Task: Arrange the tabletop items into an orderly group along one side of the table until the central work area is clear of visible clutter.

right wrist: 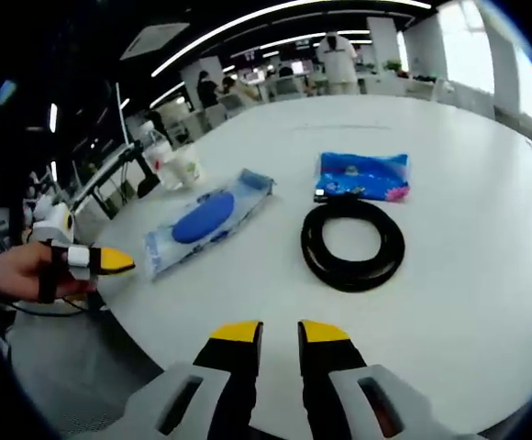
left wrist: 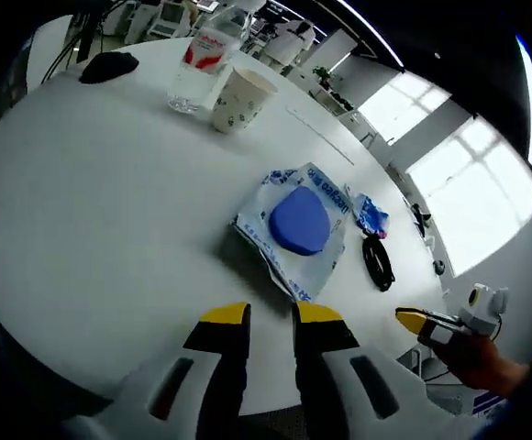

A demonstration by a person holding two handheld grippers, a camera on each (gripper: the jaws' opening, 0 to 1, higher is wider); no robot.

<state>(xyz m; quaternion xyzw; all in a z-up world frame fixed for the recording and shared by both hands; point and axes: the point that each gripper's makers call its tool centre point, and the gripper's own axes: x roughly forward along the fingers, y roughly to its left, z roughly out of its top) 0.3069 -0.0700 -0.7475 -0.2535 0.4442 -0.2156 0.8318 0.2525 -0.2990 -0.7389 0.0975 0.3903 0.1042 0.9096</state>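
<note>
While hovering low over white round table (left wrist: 92,229), left gripper (left wrist: 271,316) nearly closed, narrow gap, holding nothing. Right gripper (right wrist: 269,332) same, empty. Just ahead of left: clear packet with blue pad (left wrist: 295,223). Ahead of right: black coiled cable (right wrist: 352,243), blue wipes pack (right wrist: 363,174) touching behind. Farther: paper cup (left wrist: 241,99) beside water bottle (left wrist: 202,62), black mouse (left wrist: 108,65). Office beyond, bright windows.
</note>
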